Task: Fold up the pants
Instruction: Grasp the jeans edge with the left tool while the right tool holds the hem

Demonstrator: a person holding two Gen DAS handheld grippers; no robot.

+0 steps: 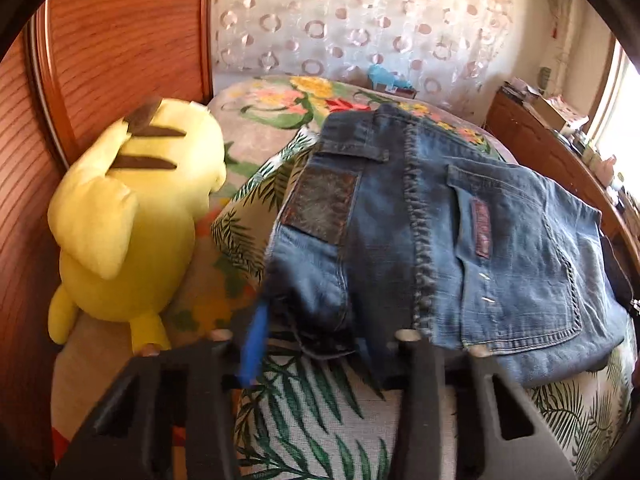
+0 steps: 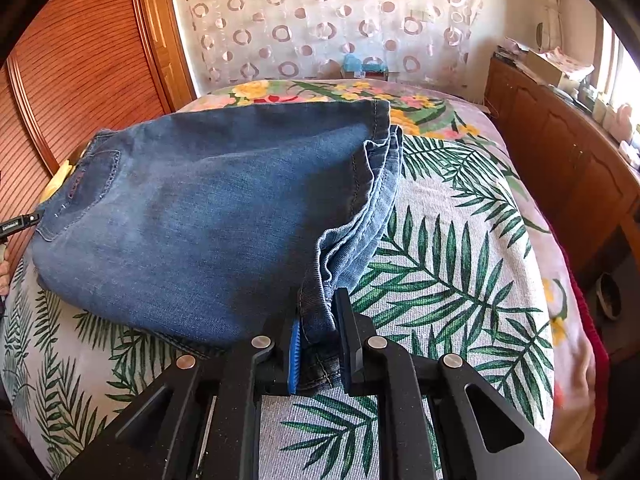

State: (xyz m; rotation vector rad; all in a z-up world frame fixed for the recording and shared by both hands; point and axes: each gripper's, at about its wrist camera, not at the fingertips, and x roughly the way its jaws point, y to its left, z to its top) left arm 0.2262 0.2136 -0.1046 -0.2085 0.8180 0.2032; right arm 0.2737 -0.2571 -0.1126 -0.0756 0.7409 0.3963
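On the palm-leaf bedspread (image 2: 460, 248) before you lie the jeans (image 2: 192, 232), already doubled over into a thick blue bundle, waistband end toward nine o'clock and the stacked leg hems toward three o'clock in the right wrist view. Your right gripper (image 2: 318, 344) has its two jaws drawn narrow and clamped on the hem layers at six o'clock of that view, pads pressing denim on both sides, most likely so the layers stay together for the next fold. Your left gripper (image 1: 320, 344) sits at the waistband end, at six o'clock of its own view, tilted down toward the bed; its jaws stand part-way in, with dark denim between them, but the blue pad (image 1: 252, 348) is blurred and you cannot tell whether they truly pinch the cloth. Both tools slope downward at the near edge of the bundle, one at each end, a pose suited to lifting that edge evenly. A yellow plush toy (image 1: 132, 224) sits at nine o'clock, just beside the jeans
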